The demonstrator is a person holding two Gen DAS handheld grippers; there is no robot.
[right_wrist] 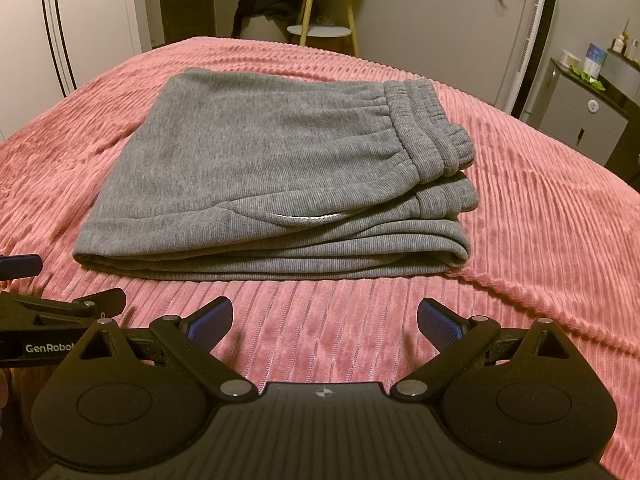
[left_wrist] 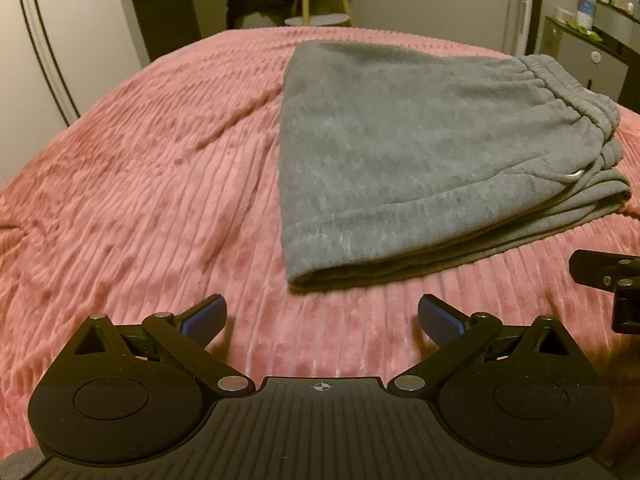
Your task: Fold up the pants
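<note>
Grey sweatpants (right_wrist: 260, 168) folded into compact stack on pink ribbed blanket (right_wrist: 540, 220), just ahead of left gripper (left_wrist: 322, 318) and right gripper (right_wrist: 324, 320). Both spread, empty, clear of fabric; looks finished.

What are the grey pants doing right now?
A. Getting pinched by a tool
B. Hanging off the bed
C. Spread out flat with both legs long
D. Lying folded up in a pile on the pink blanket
D: the pants lie folded in stacked layers on the blanket, and both tools, left and right, are open and apart from them.
</note>
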